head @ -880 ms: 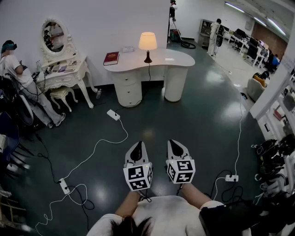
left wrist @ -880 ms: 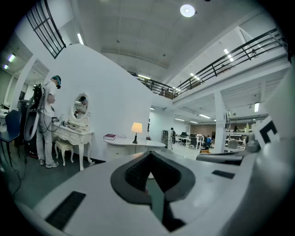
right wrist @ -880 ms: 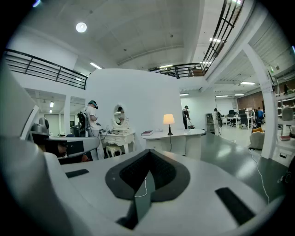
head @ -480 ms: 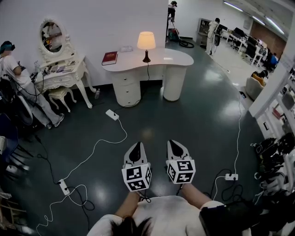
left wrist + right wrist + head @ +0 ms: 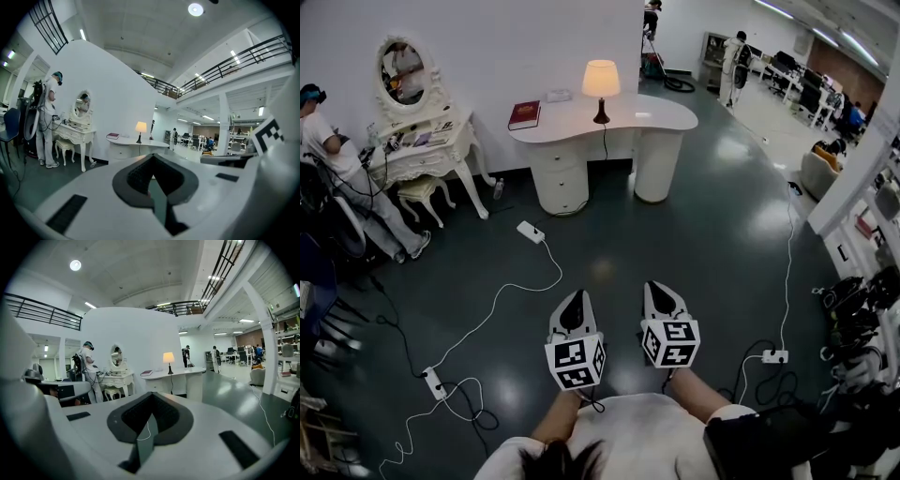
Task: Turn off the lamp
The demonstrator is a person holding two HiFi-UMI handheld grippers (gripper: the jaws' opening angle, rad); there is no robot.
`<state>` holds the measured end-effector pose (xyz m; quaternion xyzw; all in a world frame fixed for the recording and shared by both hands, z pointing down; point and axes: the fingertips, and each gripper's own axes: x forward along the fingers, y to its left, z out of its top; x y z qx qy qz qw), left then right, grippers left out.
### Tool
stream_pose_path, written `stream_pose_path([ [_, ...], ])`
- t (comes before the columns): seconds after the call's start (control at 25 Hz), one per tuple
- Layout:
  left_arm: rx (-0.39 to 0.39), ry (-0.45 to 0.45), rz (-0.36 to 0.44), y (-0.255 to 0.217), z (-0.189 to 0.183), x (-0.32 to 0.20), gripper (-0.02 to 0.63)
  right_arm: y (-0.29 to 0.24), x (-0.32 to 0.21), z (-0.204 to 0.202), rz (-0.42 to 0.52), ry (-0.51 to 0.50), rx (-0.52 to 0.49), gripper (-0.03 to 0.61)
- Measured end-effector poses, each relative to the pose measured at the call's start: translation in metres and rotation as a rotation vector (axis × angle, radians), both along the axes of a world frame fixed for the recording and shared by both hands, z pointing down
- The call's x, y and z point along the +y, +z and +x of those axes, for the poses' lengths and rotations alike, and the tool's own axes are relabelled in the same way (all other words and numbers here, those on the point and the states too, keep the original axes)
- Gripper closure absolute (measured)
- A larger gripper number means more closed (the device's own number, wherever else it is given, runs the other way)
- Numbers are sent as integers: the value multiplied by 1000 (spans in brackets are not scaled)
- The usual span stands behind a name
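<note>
Head view: we look steeply down at a dark, glossy floor (image 5: 694, 234). The left gripper (image 5: 577, 298) and right gripper (image 5: 659, 291) are held side by side low in the picture, each with its marker cube towards us, both pointing forward. Each pair of jaws looks pressed together, with nothing between them. The lamp (image 5: 600, 86) is lit and stands on a curved white desk (image 5: 652, 117) against the far wall, well apart from both grippers. A red book (image 5: 524, 114) lies on the desk's left end. Left of the desk is an ornate white dressing table (image 5: 427, 150) with an oval mirror (image 5: 403, 73); a person (image 5: 323, 141) is just beside it. White cables (image 5: 502, 295) and a power strip (image 5: 530, 232) lie on the floor between us and the desk.

Left gripper view: the left gripper (image 5: 153, 161) has its jaws closed tip to tip, holding nothing. Beyond them the glowing lamp (image 5: 140, 127) stands small on the desk (image 5: 133, 142), far off. A person (image 5: 48, 117) stands at the dressing table (image 5: 75, 133) on the left.

Right gripper view: the right gripper (image 5: 151, 397) also has its jaws meeting at the tips, empty. The lamp (image 5: 168, 358) shines on the distant desk (image 5: 183, 375), right of the dressing table (image 5: 115, 378) and the standing person (image 5: 87, 364).
</note>
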<state>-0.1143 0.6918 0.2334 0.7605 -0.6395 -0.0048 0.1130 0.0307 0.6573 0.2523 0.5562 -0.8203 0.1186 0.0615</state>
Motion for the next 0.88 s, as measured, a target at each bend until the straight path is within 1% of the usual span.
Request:
stream_pose_path([
  [0.16, 0, 1, -4, 2, -16, -7, 617, -1, -4, -9, -19, 0, -36, 580],
  [0.28, 13, -10, -25, 9, -25, -13, 617, 6, -9, -5, -33, 15, -18, 580],
  [0.4, 12, -7, -37, 16, -28, -19, 617, 13, -16, -2, -50, 35, -26, 580],
  [0.52, 6, 0, -39, 20, -29, -31, 617, 16, -27, -2, -46, 52, -43, 580],
  [0.68, 1, -4, -49, 27, -26, -58, 617, 24, -53, -5, -51, 47, -51, 580],
  [0.88, -11, -19, -59, 30, -20, -107, 617, 25, -104, 3, -54, 45, -71, 580],
])
